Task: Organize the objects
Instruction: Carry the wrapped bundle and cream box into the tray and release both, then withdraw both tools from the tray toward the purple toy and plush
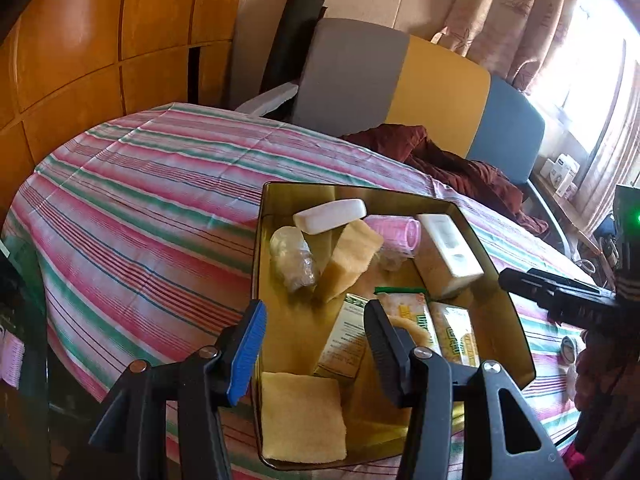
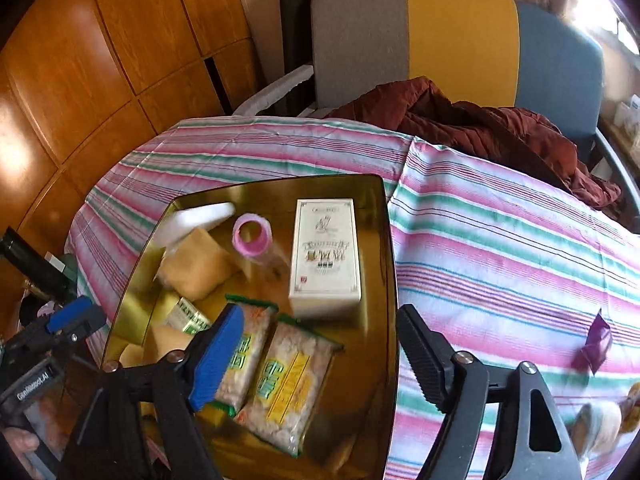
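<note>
I see the gold tray [image 2: 390, 240] lying on the striped tablecloth of the table [image 2: 500, 216], its long axis running from near to far. Inside it I count two snack packets [image 2: 288, 380] side by side at the near end, their long axes also running near to far; one white box [image 2: 326, 252] lying flat at the far right, its length pointing away from me; three yellow sponges [image 1: 300, 416], one flat at the near left, one propped on its edge in the middle, and a third half-hidden under the left gripper's right finger; one green-and-white carton [image 1: 344, 336] lying lengthwise; one white soap bar [image 1: 330, 216] tilted against the far wall; one pink roller [image 2: 252, 236] with its open end facing me; and one clear plastic-wrapped item [image 1: 290, 258] at the left. My left gripper [image 1: 316, 344] hangs over the near part of the tray, jaws partly apart with nothing clamped. My right gripper [image 2: 320, 356] hovers over the packets with its jaws wide and empty. Beyond the table stands a grey, yellow and blue chair [image 2: 456, 40] with a dark red garment [image 2: 480, 128] heaped on it, spilling onto the table's far edge. A small purple wrapper [image 2: 596, 342] lies on the cloth to the right, well apart from the tray.
</note>
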`<state>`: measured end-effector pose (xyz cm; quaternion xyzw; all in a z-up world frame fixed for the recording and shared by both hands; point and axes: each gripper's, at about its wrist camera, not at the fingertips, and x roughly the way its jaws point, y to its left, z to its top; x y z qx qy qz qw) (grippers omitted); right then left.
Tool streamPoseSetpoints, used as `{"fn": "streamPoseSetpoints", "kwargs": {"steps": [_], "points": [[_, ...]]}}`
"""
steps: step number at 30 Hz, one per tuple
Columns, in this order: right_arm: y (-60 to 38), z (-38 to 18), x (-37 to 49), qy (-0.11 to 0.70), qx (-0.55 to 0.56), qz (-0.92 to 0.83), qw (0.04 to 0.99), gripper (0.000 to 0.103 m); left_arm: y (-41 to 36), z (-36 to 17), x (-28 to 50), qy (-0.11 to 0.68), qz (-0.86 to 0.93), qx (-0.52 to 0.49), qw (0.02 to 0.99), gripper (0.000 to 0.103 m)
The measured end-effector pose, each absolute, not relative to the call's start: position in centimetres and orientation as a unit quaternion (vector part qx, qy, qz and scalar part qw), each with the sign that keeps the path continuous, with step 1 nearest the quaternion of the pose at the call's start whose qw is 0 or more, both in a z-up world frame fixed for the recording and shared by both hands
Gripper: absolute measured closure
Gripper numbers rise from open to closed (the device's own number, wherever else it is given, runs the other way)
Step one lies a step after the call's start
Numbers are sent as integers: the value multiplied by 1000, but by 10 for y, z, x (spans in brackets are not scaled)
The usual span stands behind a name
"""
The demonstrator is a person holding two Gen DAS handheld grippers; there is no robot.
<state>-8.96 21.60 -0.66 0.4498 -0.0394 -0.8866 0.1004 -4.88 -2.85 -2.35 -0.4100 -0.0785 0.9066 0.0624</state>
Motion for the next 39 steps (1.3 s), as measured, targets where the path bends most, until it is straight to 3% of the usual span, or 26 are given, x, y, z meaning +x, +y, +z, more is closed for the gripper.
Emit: {"fn": "streamPoseSetpoints", "kwargs": {"steps": [20,39], "points": [[193,-3,-37,-12,424,-899,105,1,-19,-11,-24,-68,913,-398,60,52],[205,-2,-20,-19,413,-906,90,0,-4,-2,-12,-37,920,-385,69,52]]}}
